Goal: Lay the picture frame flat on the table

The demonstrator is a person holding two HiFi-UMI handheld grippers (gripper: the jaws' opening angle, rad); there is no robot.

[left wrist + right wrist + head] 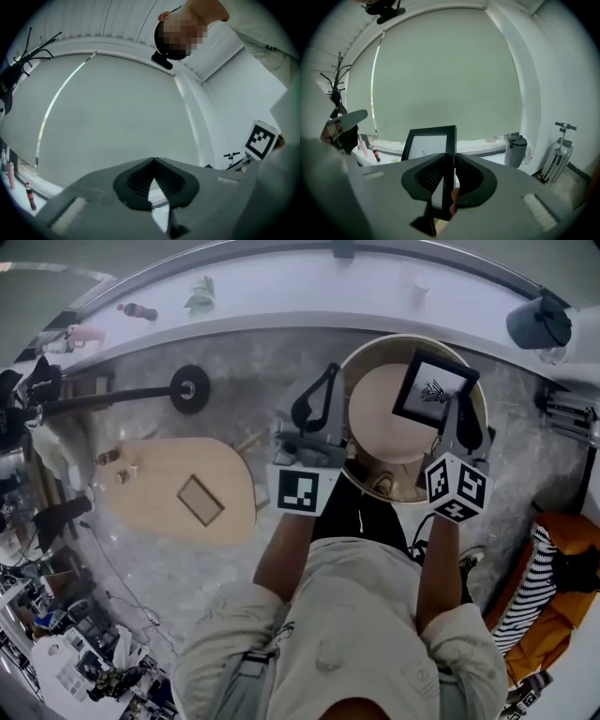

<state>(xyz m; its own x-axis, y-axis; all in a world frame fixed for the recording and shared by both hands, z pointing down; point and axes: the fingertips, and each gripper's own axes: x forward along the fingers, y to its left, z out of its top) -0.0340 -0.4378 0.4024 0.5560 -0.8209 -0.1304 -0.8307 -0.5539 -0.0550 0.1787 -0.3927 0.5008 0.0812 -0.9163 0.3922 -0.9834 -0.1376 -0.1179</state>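
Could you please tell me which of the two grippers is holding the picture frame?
The right gripper: its fingers clamp the edge of the black picture frame, whereas the left gripper is shut on nothing.

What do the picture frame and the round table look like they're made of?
Picture frame: thin black moulding, matte, probably painted wood or plastic; glazing unclear. Round table: tan matte top, wood-like or laminate, inside a shinier metallic-looking rim.
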